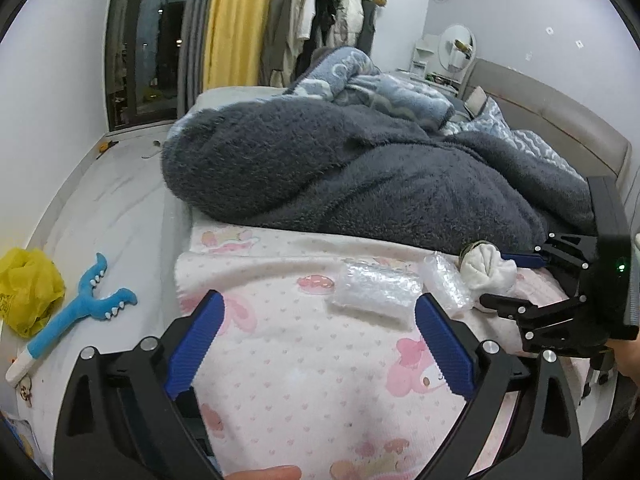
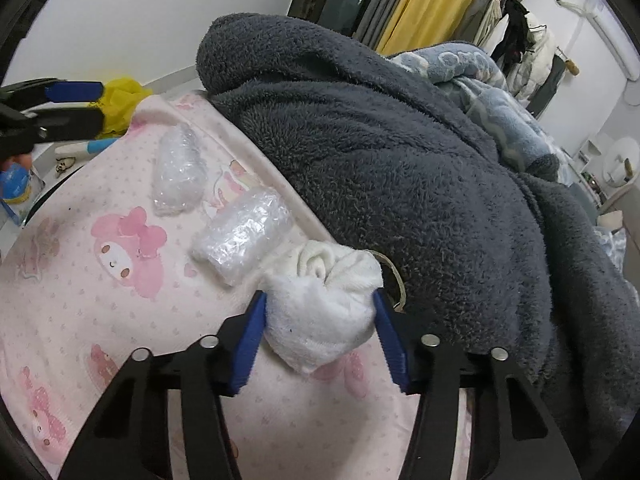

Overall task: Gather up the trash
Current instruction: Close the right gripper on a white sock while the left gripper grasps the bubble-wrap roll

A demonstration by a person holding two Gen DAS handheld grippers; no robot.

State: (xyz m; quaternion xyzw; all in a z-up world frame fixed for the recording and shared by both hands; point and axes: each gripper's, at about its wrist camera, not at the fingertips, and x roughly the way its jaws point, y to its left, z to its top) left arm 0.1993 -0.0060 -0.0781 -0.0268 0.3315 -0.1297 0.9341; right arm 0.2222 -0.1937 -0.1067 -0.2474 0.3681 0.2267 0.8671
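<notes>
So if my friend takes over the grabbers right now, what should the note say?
Right gripper: fingers shut on the white balled-up cloth, which lies on the pink bedsheet by the grey blanket; not lifted yet.
Left gripper: open, empty, pointing at the nearer bubble-wrap roll.
A second bubble-wrap roll lies between that one and the cloth.
Yellow plastic bag is on the floor beside the bed, next to a blue plush toy.
Done: cloth gripped.
Left: lift the cloth, pick up both rolls; probably put everything in the yellow bag.
</notes>
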